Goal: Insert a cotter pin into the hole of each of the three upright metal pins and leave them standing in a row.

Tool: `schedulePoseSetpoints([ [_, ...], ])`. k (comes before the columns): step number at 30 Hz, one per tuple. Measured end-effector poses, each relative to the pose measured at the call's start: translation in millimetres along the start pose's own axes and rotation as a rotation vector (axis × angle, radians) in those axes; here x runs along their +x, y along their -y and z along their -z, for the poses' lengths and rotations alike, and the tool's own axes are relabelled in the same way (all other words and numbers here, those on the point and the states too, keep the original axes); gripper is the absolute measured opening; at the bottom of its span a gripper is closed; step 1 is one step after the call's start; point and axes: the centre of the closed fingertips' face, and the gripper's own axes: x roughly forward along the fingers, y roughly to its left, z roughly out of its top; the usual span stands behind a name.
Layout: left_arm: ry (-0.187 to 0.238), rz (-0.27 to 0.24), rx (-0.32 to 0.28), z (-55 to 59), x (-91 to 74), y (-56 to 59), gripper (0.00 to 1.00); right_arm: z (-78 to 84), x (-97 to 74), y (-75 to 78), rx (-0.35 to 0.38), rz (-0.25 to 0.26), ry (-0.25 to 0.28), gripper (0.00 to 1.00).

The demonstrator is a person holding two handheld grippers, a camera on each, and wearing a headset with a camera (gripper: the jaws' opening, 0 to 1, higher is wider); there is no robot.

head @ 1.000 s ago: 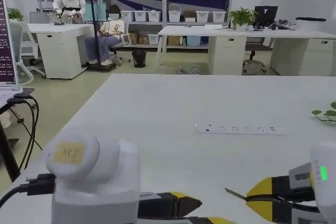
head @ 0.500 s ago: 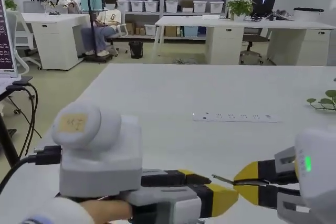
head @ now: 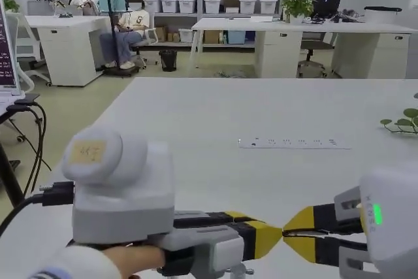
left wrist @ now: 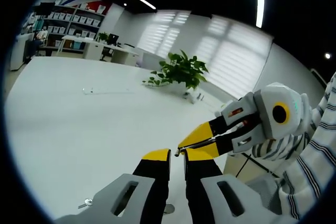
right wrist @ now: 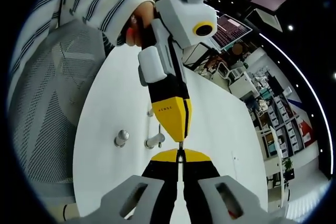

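My right gripper is shut on a thin cotter pin that sticks out from its yellow tips. In the left gripper view the right gripper comes in from the right and the cotter pin ends at the narrow gap between my left gripper's tips. The left jaws stand slightly apart with nothing seen clamped between them. In the head view both grippers meet tip to tip, the left gripper against the right gripper. Three short metal pins stand on the white table below the left gripper.
A white power strip lies mid-table beyond the grippers. A potted plant stands at the table's far right, its leaves at the edge of the head view. Black cables hang off the left. People sit at desks far behind.
The left gripper has come up and rightward until its yellow tips meet the right gripper's tips and the cotter pin's end. The right gripper has edged left. The head camera shifted.
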Motion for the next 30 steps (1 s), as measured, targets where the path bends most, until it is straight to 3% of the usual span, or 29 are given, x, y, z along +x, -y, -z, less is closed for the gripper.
schedulePoseSetpoints([
  [21,0.0,0.033,-0.049,6.7,-3.2,5.5,0.0,-9.3,-1.3,-8.0,-0.022,-0.019,0.012,0.0],
  [30,-0.022,0.013,-0.077,11.5,-6.8,5.3,0.0,-11.6,1.3,-11.8,0.004,-0.038,0.034,0.0],
])
